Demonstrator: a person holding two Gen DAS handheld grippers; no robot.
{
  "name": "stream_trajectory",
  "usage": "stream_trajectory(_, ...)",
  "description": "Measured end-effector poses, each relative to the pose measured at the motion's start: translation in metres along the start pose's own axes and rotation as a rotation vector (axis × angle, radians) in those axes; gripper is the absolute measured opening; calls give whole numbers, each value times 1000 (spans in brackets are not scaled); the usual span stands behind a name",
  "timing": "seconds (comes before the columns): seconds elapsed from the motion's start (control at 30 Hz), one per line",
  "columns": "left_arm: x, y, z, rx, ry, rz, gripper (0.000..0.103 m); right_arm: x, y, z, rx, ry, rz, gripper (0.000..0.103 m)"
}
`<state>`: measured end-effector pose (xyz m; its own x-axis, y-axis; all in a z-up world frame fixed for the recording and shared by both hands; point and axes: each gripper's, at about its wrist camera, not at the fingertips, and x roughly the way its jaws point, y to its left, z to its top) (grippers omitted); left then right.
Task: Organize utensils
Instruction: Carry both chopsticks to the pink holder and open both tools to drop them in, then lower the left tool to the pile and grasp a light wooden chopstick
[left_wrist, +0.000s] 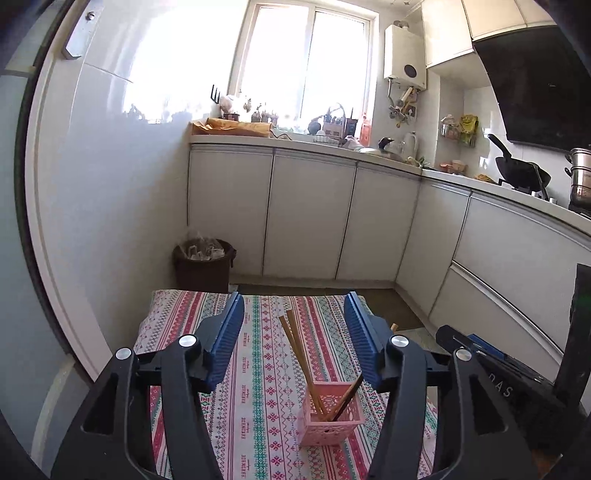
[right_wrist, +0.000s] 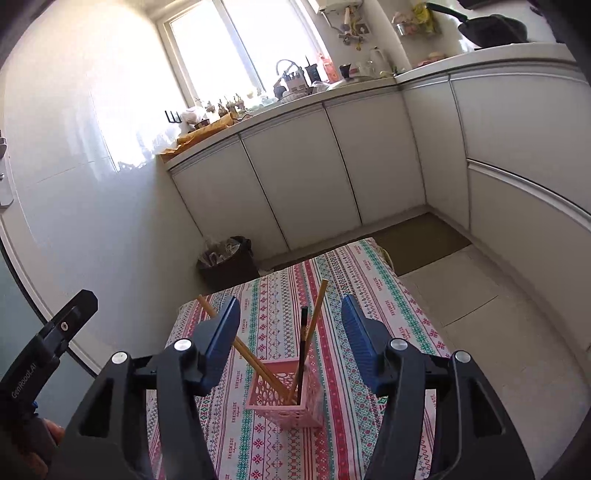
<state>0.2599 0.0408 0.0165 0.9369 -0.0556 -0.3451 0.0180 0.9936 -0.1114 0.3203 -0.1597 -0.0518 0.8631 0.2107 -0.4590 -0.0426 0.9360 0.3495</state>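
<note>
Chopsticks all in the pink basket, both grippers spread and empty.

We see the pink basket (right_wrist: 286, 397) standing on the striped tablecloth (right_wrist: 340, 295) of the surface, just ahead of and below both grippers, roughly centred between each pair of jaws. Four chopsticks sit in it: light wooden ones (right_wrist: 242, 343) leaning left, another light one (right_wrist: 317, 314) leaning up-right, a dark one (right_wrist: 303, 347) near upright; long axes fan upward out of the basket. Right gripper (right_wrist: 290, 325) points down at the basket, jaws apart, nothing between the pads but the sticks' tops in line of sight, not pinched. Left gripper (left_wrist: 295, 332) likewise spread, empty, tilted down, basket (left_wrist: 328, 417) slightly right of its centre. We judge neither hand clearly nearer. No loose utensil visible on the cloth, so sorting looks about done.
</note>
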Motion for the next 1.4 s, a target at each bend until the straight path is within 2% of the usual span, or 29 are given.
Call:
stream_trajectory(0.1, -10, -3, -12, 6, 18, -8, 68, -16, -1, -3, -3, -2, -5, 65)
stream_trajectory(0.17, -16, -4, -22, 1, 34, -4, 70, -30, -2, -8, -7, -12, -14, 81)
stream_trajectory(0.27, -26, -4, -33, -4, 45, 13, 81, -49, -3, -18, -15, -22, -30, 96)
stream_trajectory(0.3, -30, -3, -36, -7, 40, 25, 89, -54, -4, -21, -17, -21, -40, 96)
stream_trajectory(0.37, -41, 0, -42, -14, 30, 30, 93, -62, -6, -28, -21, 0, -55, 96)
stream_trajectory(0.57, -64, 0, -59, 28, 55, 18, 96, -85, -27, -45, 26, 27, -98, 96)
stream_trajectory(0.77, -67, -9, -89, 133, 165, -39, 96, -116, -64, -66, 47, 59, -148, 96)
stream_trajectory(0.87, -61, -22, -109, 217, 255, -104, 96, -132, -83, -82, 24, 95, -174, 96)
stream_trajectory(0.97, -53, -45, -135, 340, 386, -230, 96, -148, -104, -98, 7, 131, -204, 96)
stream_trajectory(1.03, -47, -72, -161, 504, 527, -357, 96, -159, -122, -108, 10, 155, -223, 96)
stream_trajectory(1.13, -56, -112, -208, 803, 602, -463, 96, -175, -155, -119, 73, 164, -258, 96)
stream_trajectory(1.23, -56, -141, -238, 946, 685, -544, 92, -193, -195, -125, 233, 126, -295, 96)
stream_trajectory(1.33, -48, -163, -251, 985, 767, -619, 78, -209, -220, -124, 351, 60, -284, 96)
stream_trajectory(1.4, -41, -178, -257, 998, 822, -674, 59, -218, -227, -123, 373, 5, -328, 96)
